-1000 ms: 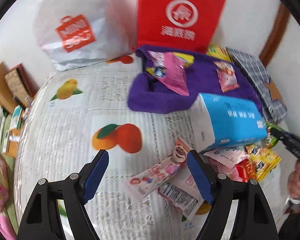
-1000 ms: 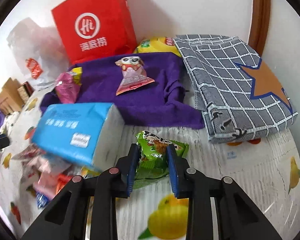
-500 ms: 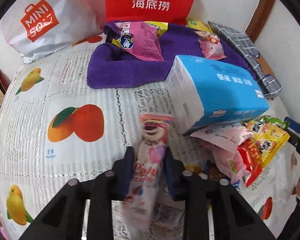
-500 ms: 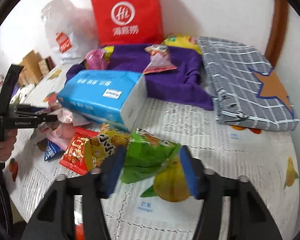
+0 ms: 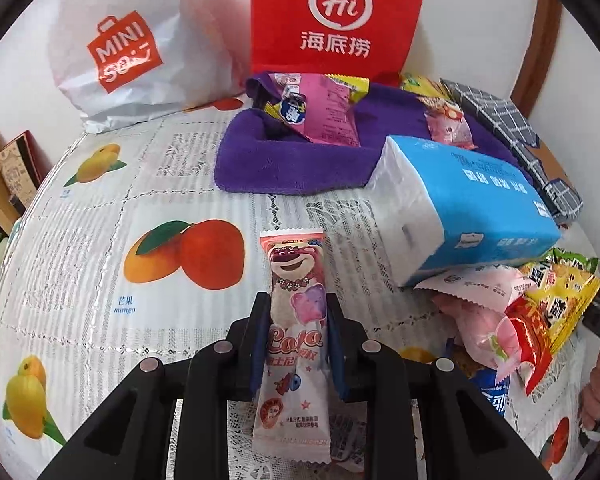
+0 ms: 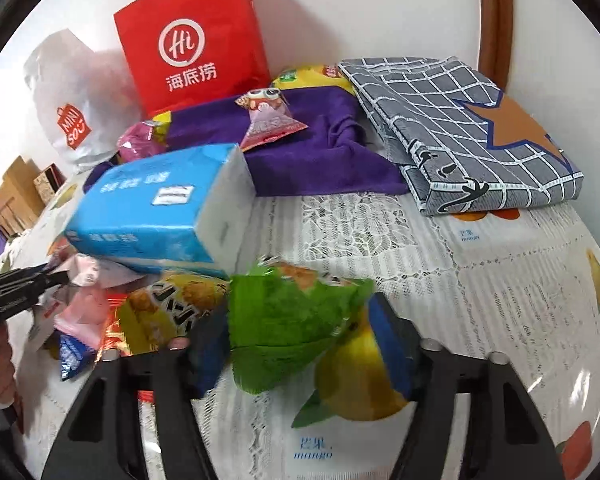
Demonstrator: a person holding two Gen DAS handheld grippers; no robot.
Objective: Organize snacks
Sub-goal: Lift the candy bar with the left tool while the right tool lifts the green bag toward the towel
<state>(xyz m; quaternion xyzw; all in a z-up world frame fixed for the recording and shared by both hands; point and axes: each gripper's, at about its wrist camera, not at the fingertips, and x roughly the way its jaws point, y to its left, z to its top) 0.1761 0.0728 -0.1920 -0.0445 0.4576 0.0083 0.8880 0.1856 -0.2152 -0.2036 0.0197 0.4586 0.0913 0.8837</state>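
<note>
- Red bag (image 5: 337, 16) at the back is showing "Hi" plus Chinese characters, white bag (image 5: 128, 46) beside it is reading "MINISO", and the table (image 5: 100, 208) cover is printing "mango" under its fruit.
- Left tool (image 5: 296, 336) is clamping the pink "Lotso" bear snack stick (image 5: 294, 320), long axis running along the fingers, bear end pointing away toward the purple towel (image 5: 284, 164) (a second ago it was lying loose between wide jaws).
- Right tool (image 6: 300, 340) is standing partly open, jaws having just been closing a bit; the green snack pack (image 6: 288, 312) is sitting between them, no longer pinched like earlier, next to the blue tissue pack (image 6: 160, 208).

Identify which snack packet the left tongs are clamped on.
The long pink bear-print packet, gripped in the left tongs; the other packets lie piled by the blue tissue pack.
</note>
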